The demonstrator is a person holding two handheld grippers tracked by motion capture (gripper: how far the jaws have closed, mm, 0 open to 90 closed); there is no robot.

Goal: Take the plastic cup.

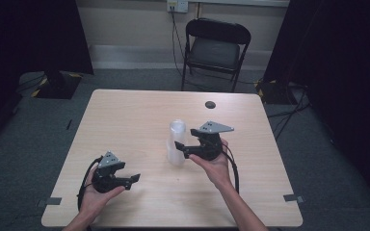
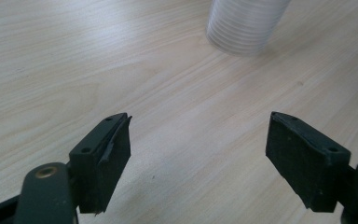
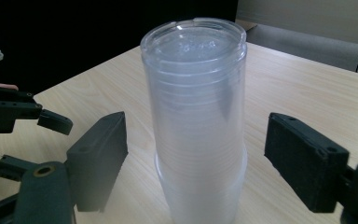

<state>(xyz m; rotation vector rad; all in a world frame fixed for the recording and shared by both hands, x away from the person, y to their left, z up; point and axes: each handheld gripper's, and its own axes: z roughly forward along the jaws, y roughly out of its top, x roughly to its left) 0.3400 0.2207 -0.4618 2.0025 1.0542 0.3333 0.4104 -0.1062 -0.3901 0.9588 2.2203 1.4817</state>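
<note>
Two sets of jaws are standing spread: the right gripper [image 3: 193,163] is flanking the upright stack of clear cups [image 3: 196,121] mid-desk [image 1: 125,115] without pressing it, the left gripper [image 2: 198,161] hovering apart. Any sideways brush risks toppling that tall stack.

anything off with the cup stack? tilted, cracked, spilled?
Nothing stands out. The stack of clear cups stands upright on the table, no spill or crack visible. The right gripper is open around it, pads clear.

Cup stack [image 2: 247,25] cut off by top edge.
</note>
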